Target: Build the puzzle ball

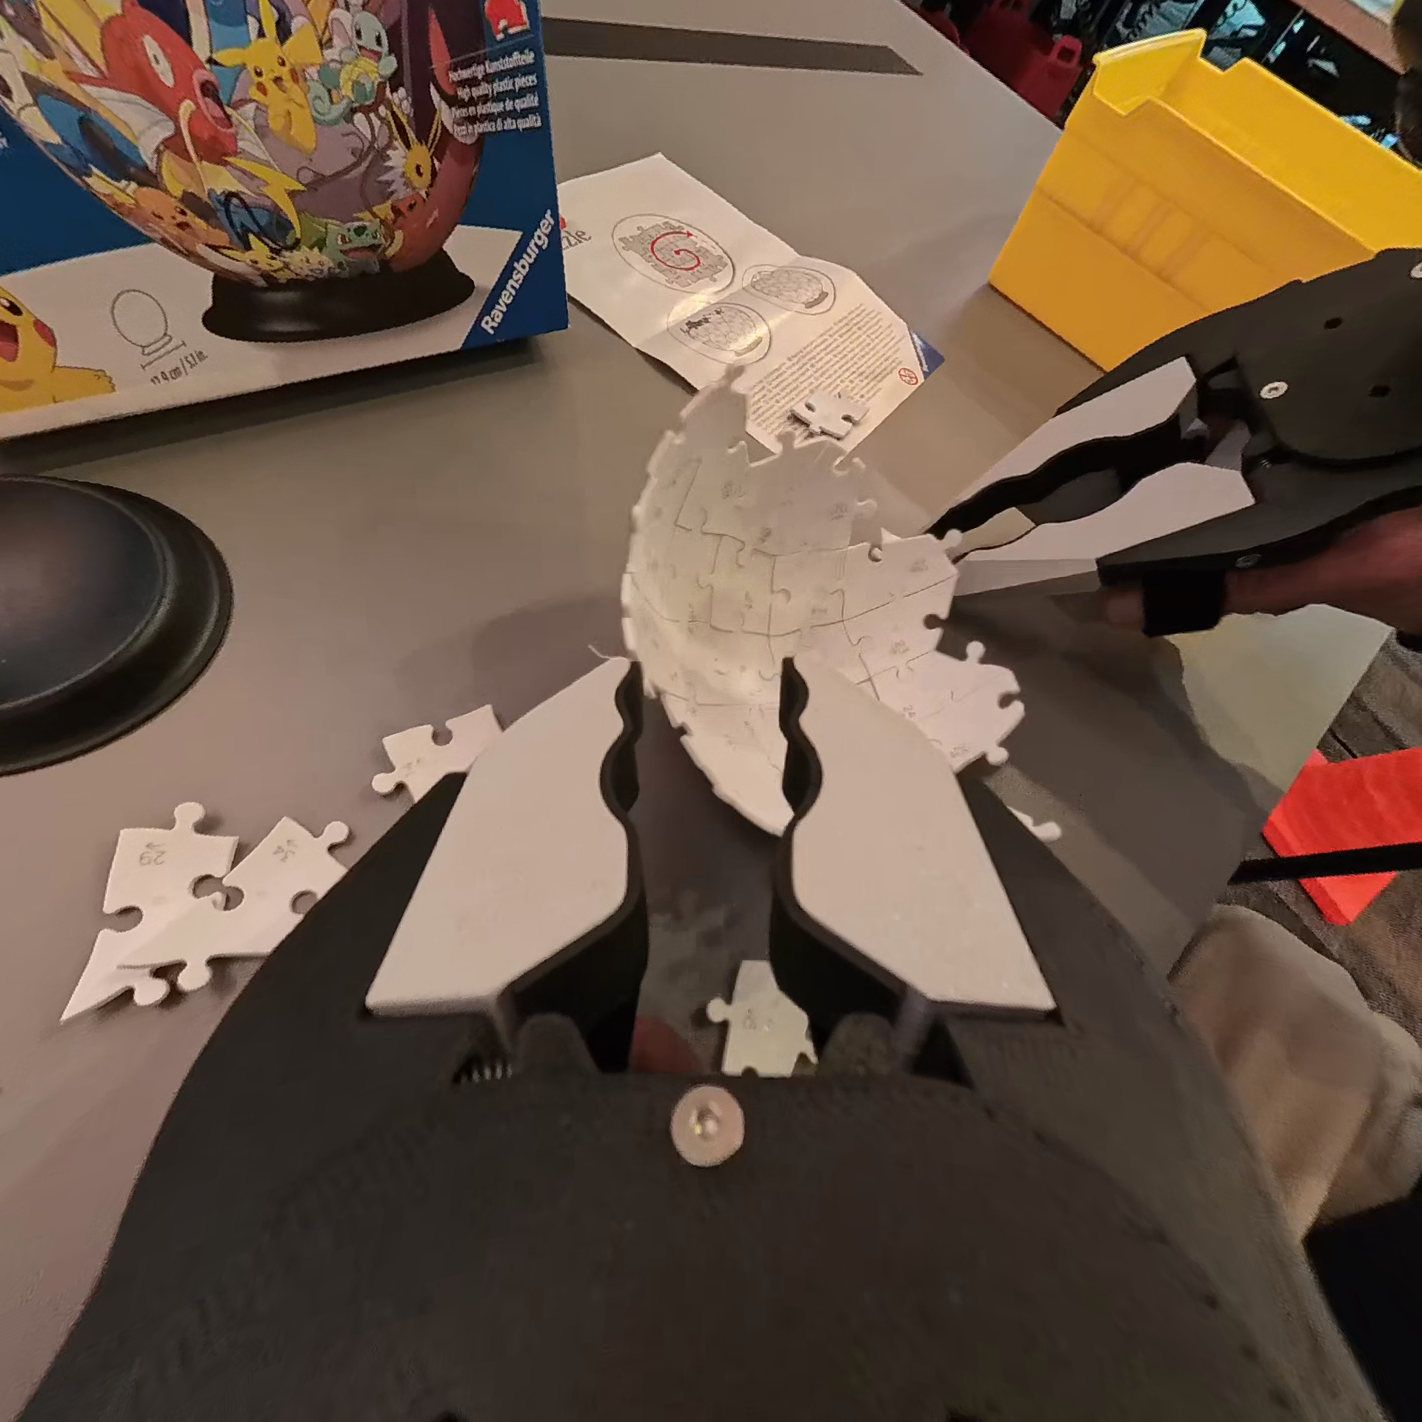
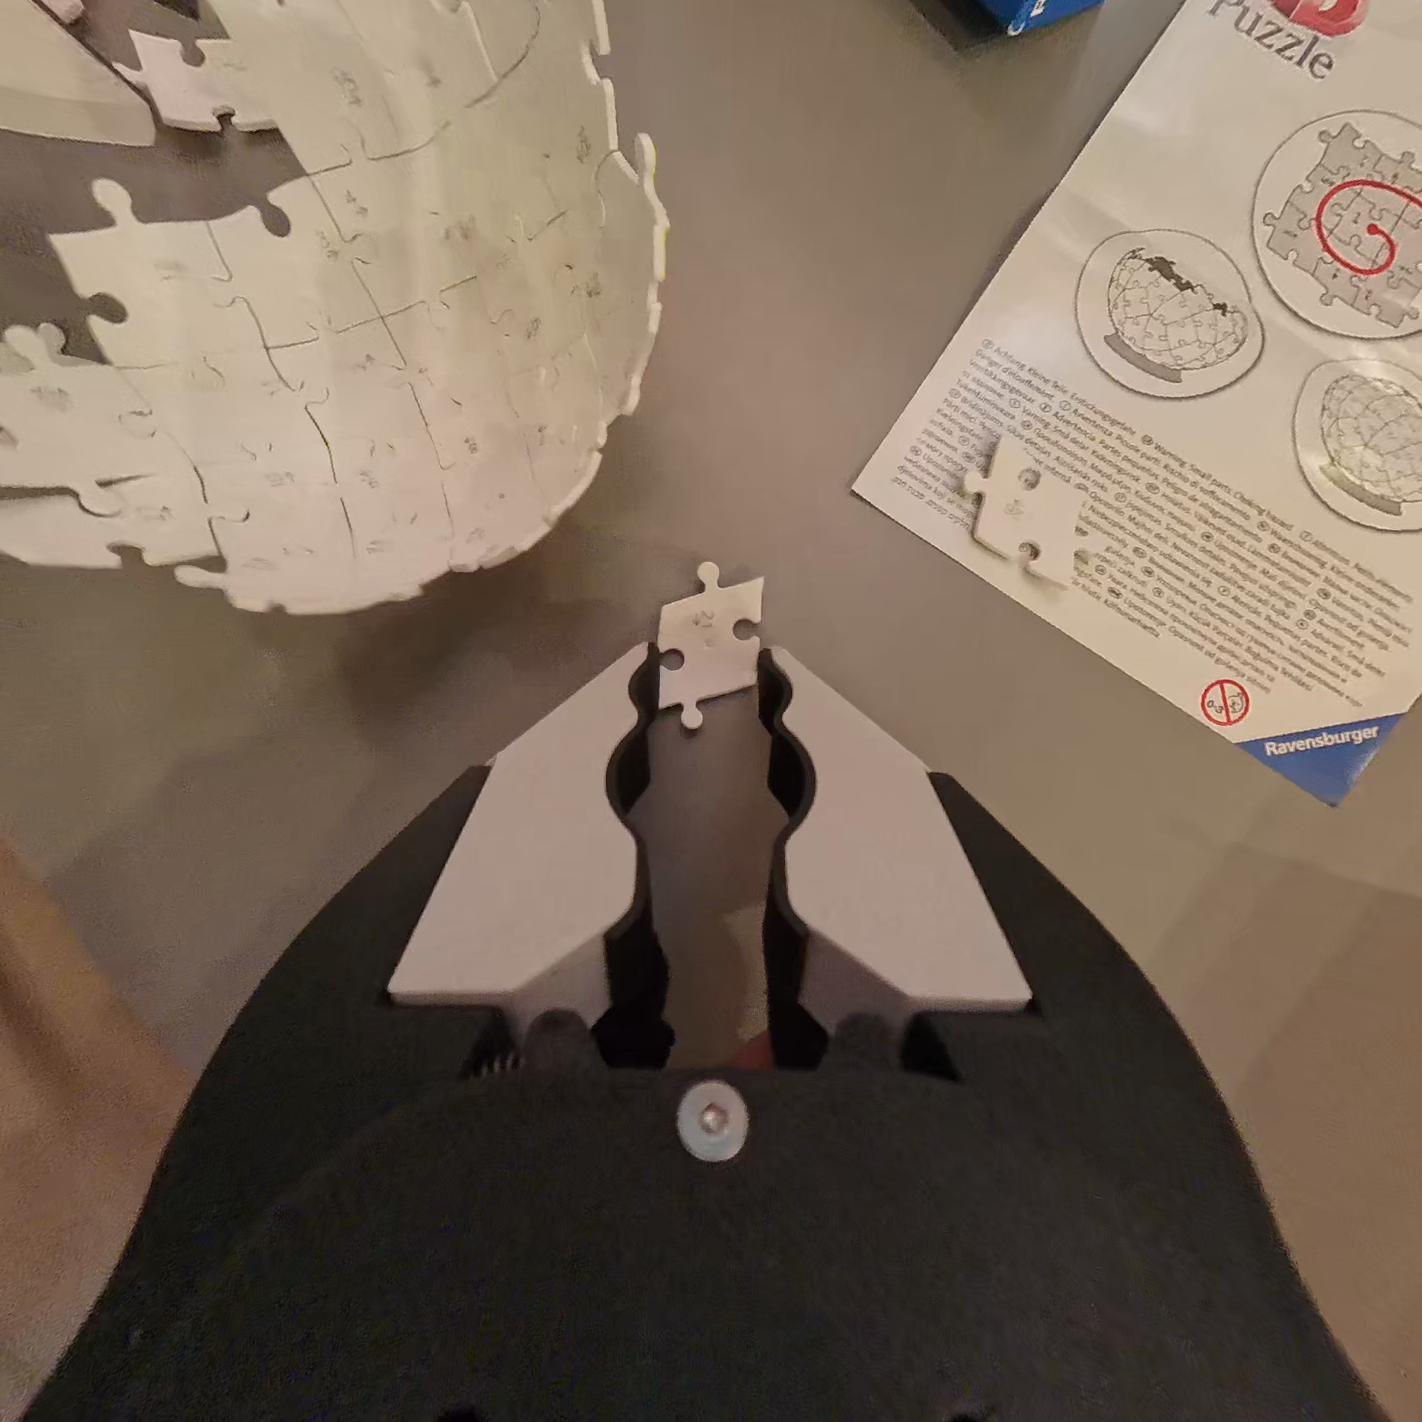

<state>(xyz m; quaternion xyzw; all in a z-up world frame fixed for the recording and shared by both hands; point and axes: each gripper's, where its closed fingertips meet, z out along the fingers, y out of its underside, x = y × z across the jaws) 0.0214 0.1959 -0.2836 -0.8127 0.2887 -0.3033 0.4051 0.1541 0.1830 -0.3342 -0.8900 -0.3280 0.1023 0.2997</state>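
Note:
A partly built white puzzle ball shell [image 1: 769, 585] stands tilted on the grey table [image 1: 369, 539]. Its lower end lies between the fingers of my left gripper [image 1: 708, 673], which is open; the left pad stands clear of the shell. The shell also shows at the upper left of the right wrist view [image 2: 346, 346], with its lower edge blurred. My right gripper [image 2: 708, 654] is shut on a single white puzzle piece [image 2: 712, 639], held across its width at the fingertips. In the left wrist view the right gripper [image 1: 935, 535] is raised beside the shell's right edge.
Loose white pieces [image 1: 185, 892] lie at the left, one [image 1: 431, 750] by my left finger and one [image 2: 1023, 508] on the leaflet [image 2: 1193, 385]. A black stand [image 1: 100, 615] and the puzzle box [image 1: 269, 177] are at the left. A yellow bin [image 1: 1193, 208] is at the right. Across from one pair of fingers to the other is roughly 15 cm.

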